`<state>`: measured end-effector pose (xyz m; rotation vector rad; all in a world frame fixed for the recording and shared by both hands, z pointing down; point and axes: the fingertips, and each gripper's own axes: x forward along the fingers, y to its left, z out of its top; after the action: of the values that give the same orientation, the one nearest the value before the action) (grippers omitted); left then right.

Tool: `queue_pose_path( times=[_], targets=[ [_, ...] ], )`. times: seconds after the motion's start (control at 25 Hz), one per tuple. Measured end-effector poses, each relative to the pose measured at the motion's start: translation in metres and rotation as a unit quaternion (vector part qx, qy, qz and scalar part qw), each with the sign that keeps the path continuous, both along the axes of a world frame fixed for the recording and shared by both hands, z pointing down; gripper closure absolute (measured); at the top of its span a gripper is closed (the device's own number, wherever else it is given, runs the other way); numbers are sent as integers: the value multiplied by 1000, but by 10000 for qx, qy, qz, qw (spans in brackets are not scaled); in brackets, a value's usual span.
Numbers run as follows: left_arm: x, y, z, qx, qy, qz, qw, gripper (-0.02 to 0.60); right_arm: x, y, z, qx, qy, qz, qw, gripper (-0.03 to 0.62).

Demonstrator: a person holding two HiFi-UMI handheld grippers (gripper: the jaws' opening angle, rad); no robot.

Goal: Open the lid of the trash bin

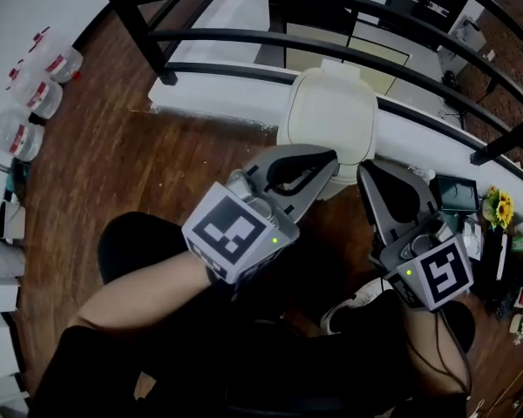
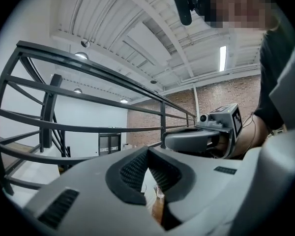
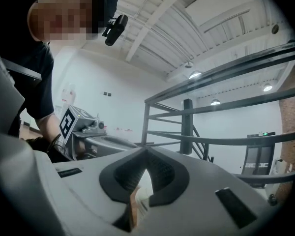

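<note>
Both jaws together, left gripper (image 1: 329,160), right gripper (image 1: 367,171), near lid (image 1: 331,116)

Dark wooden floor (image 1: 113,146). Black metal railing (image 1: 331,11), curved bars, set above white ledge (image 1: 209,103). Row of plastic jugs (image 1: 30,94) along left edge of floor. Yellow flowers (image 1: 499,205) among clutter at right. White beamed ceiling (image 2: 137,28); tube light (image 2: 222,58) lit, round lamps (image 2: 80,56) lit. Brick wall (image 2: 216,100) on one side, white wall (image 3: 113,92) on other.
</note>
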<state>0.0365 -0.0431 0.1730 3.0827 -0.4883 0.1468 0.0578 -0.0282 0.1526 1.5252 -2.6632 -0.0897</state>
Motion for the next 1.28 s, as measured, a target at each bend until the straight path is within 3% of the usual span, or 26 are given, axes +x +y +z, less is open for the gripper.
queue_pose_path(
  times=[0.12, 0.32, 0.44, 0.64, 0.8, 1.0, 1.16, 1.28],
  targets=[
    [16, -18, 14, 342, -185, 5, 9992, 549, 15, -17, 9, -74, 5, -1, 10000, 574],
    [37, -19, 31, 446, -230, 233, 9985, 549, 33, -28, 21, -289, -181, 1, 9994, 574],
    [45, -26, 29, 536, -237, 118, 9982, 549, 41, -34, 28, -406, -381, -35, 9984, 574],
    [48, -31, 45, 40, 18, -493, 9988, 549, 46, -43, 26, -407, -565, 98, 9975, 574],
    [44, -9, 73, -380, 153, -674, 9969, 549, 34, -42, 27, -298, -283, 9, 9992, 574],
    [32, 5, 104, -188, -103, -696, 9973, 549, 30, -28, 72, -745, -248, 188, 9967, 574],
    [22, 11, 137, -624, -186, -835, 9944, 549, 13, -19, 100, -967, -110, 62, 9952, 574],
    [24, 25, 168, -717, -445, -700, 9940, 549, -1, -12, 124, -1216, 5, -33, 9926, 574]
  ],
)
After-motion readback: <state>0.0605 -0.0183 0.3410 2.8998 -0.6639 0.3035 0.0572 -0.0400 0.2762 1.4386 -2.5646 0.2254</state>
